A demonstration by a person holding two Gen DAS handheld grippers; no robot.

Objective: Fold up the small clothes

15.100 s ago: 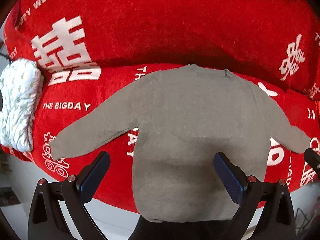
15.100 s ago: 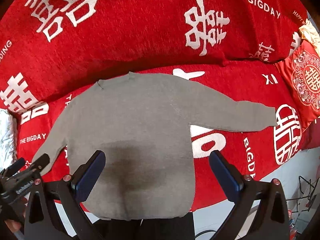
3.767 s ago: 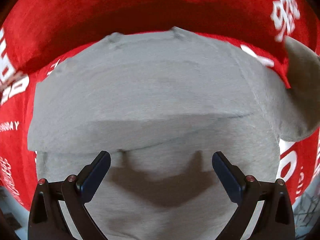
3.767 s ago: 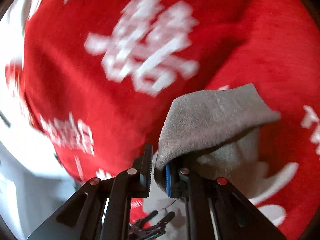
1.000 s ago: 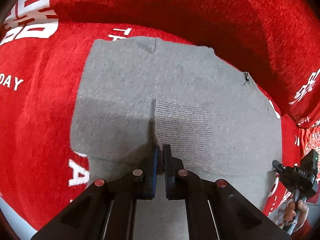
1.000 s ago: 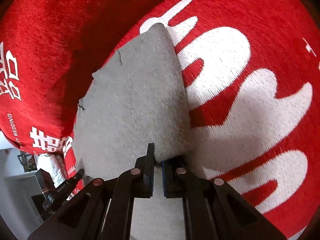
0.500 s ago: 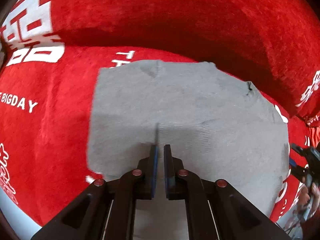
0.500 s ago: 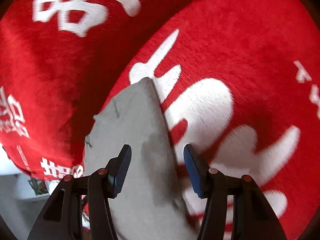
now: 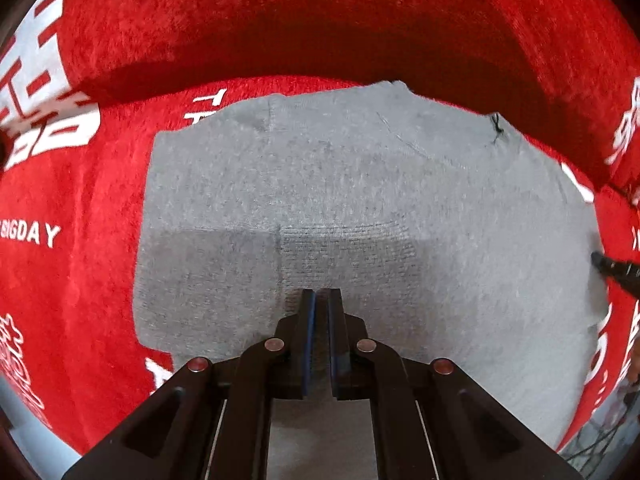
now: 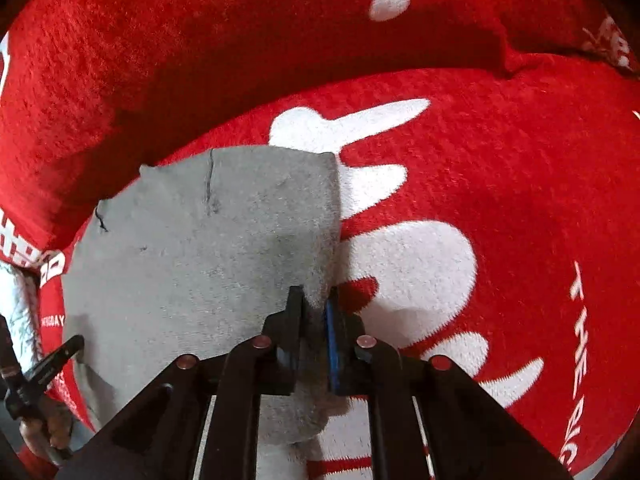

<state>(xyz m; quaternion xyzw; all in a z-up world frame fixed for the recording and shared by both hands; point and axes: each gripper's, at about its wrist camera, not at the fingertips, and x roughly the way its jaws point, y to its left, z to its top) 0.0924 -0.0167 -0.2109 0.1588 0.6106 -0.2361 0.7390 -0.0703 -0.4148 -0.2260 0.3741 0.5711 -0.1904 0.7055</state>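
Note:
A grey sweater (image 9: pixel 360 184) lies flat on the red blanket (image 9: pixel 80 280), both sleeves folded in over its body, a ribbed cuff (image 9: pixel 344 248) at the middle. My left gripper (image 9: pixel 320 296) hovers just short of that cuff, shut, and I see nothing pinched in it. In the right wrist view the sweater (image 10: pixel 192 264) fills the left half. My right gripper (image 10: pixel 314 300) is at its folded right edge, jaws closing with the fabric between the pads. The right gripper (image 9: pixel 612 268) also pokes in at the left wrist view's right edge.
The red blanket with white lettering (image 10: pixel 480 200) covers a sofa seat and its backrest (image 9: pixel 320 20). A white patterned cloth (image 10: pixel 16 304) lies beyond the sweater's far side. A hand (image 10: pixel 44 432) holds the left gripper's handle.
My right gripper opened, shifted along the sweater's right edge and closed on it again, rolling as it went. The left gripper drew back a little from the cuff, still shut.

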